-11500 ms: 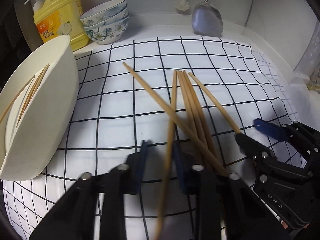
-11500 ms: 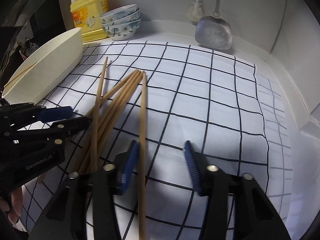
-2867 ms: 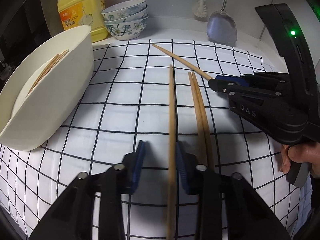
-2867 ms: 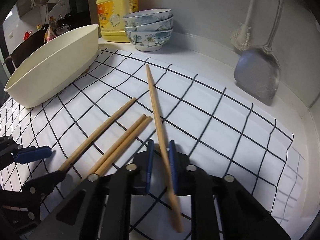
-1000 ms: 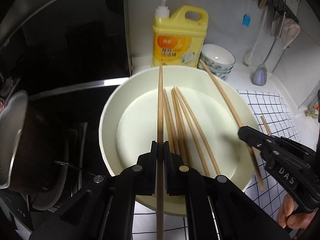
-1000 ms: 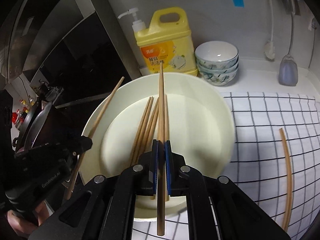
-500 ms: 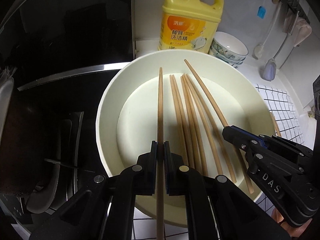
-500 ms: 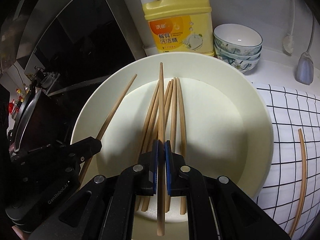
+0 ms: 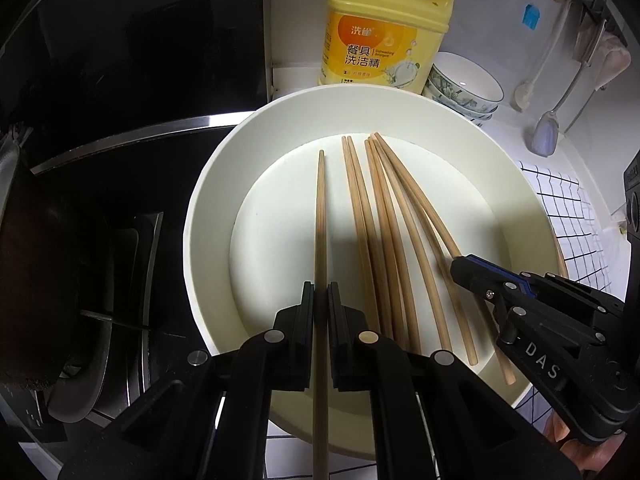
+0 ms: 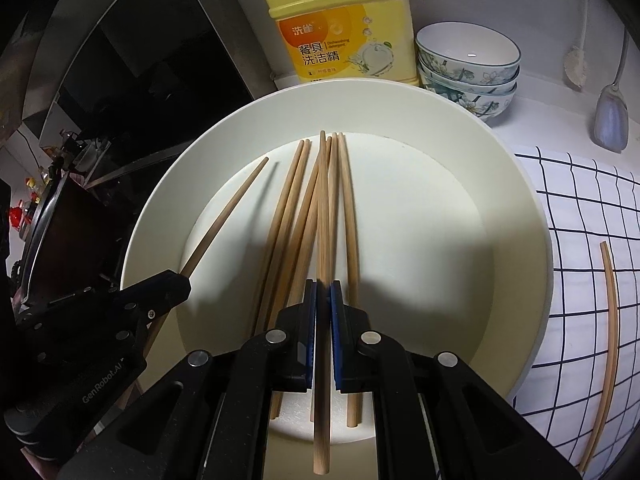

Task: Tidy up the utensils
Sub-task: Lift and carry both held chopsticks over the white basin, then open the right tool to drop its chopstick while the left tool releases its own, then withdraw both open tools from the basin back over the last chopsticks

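Left wrist view: the left gripper [image 9: 320, 300] pinches one chopstick [image 9: 320, 216] over the cream bowl [image 9: 208, 216], beside loose chopsticks [image 9: 384, 232] lying inside; further right, the right gripper [image 9: 456, 266] clamps another chopstick [image 10: 323, 216] there.

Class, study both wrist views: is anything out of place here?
Yes. One chopstick lies alone on the checked cloth, outside the cream bowl where the other chopsticks are gathered.

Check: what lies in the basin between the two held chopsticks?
Five loose chopsticks on the basin floor, between left tool's chopstick and right tool's; left wrist view.
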Action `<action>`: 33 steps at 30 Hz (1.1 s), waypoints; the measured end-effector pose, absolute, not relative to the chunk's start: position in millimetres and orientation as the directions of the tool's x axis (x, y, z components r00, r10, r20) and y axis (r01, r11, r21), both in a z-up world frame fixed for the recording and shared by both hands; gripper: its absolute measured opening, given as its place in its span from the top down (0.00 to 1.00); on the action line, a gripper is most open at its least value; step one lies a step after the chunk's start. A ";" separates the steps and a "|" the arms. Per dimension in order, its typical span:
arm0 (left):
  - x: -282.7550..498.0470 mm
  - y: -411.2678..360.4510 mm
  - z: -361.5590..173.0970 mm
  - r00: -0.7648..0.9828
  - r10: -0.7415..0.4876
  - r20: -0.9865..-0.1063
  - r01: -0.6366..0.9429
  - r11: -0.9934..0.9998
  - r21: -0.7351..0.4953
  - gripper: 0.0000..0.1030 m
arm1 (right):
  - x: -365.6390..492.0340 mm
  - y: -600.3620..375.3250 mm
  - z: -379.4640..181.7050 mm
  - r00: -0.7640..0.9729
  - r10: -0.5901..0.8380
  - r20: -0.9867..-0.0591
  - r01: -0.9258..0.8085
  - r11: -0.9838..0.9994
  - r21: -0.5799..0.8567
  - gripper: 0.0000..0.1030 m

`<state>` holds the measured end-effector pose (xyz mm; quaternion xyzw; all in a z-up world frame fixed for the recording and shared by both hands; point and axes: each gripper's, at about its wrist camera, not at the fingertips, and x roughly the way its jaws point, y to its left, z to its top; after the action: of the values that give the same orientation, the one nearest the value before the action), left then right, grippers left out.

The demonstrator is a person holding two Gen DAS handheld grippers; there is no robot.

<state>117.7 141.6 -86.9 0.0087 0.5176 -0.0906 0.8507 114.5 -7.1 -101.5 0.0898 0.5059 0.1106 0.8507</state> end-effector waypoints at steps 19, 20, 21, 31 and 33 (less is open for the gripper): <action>108.1 165.6 -50.1 0.524 -0.091 -0.847 0.075 0.995 -0.061 0.23 | 103.6 -17.7 -75.4 0.522 0.267 -0.810 -0.097 0.962 0.255 0.60; 107.5 166.0 -49.4 0.524 -0.091 -0.847 0.074 0.995 -0.062 0.22 | 103.6 -17.3 -74.9 0.520 0.269 -0.810 -0.098 0.962 0.256 0.57; 106.8 166.3 -48.9 0.523 -0.093 -0.847 0.072 0.995 -0.065 0.22 | 103.1 -16.9 -74.6 0.517 0.271 -0.812 -0.100 0.961 0.257 0.55; 102.0 173.0 -41.1 0.523 -0.112 -0.845 0.059 0.994 -0.095 0.16 | 94.7 -16.8 -69.8 0.521 0.267 -0.811 -0.101 0.962 0.252 0.44; 100.0 173.8 -38.3 0.525 -0.115 -0.843 0.062 0.993 -0.097 0.15 | 91.4 -18.4 -68.5 0.523 0.264 -0.810 -0.097 0.963 0.252 0.41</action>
<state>100.0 173.8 -38.3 -0.0271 0.4847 -0.0508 0.8728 91.4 -18.4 -68.5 0.0877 0.4771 0.1040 0.8683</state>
